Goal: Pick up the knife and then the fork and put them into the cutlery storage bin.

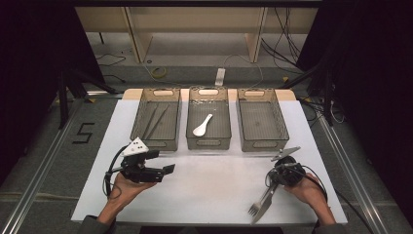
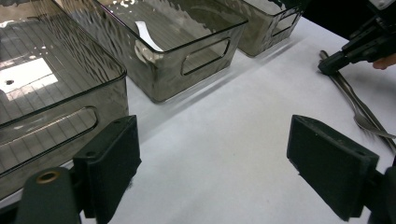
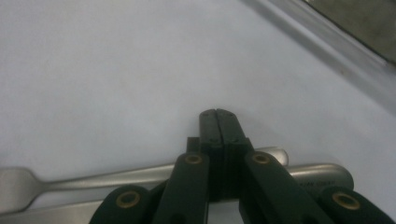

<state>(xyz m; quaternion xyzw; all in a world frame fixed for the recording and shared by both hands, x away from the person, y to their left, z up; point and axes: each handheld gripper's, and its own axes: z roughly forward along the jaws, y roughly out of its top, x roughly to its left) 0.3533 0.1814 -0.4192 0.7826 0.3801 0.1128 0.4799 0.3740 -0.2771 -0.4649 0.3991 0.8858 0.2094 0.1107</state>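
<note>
A metal fork (image 1: 254, 206) and knife (image 1: 262, 210) lie side by side on the white table near its front right corner. My right gripper (image 1: 275, 184) sits over their handle ends with its jaws shut flat on each other. In the right gripper view the tips (image 3: 218, 115) meet past the fork handle (image 3: 140, 173) and knife handle (image 3: 322, 173), which run beneath them. My left gripper (image 1: 161, 162) is held at the front left, open and empty (image 2: 215, 163). From there I see the fork (image 2: 362, 116) and the right gripper (image 2: 348, 51) farther off.
Three clear grey bins stand in a row at the back: the left bin (image 1: 155, 144) holds chopsticks (image 1: 157, 122), the middle bin (image 1: 208, 143) a white spoon (image 1: 202, 126), the right bin (image 1: 262, 144) nothing. Bare white tabletop (image 1: 214, 185) lies between my grippers.
</note>
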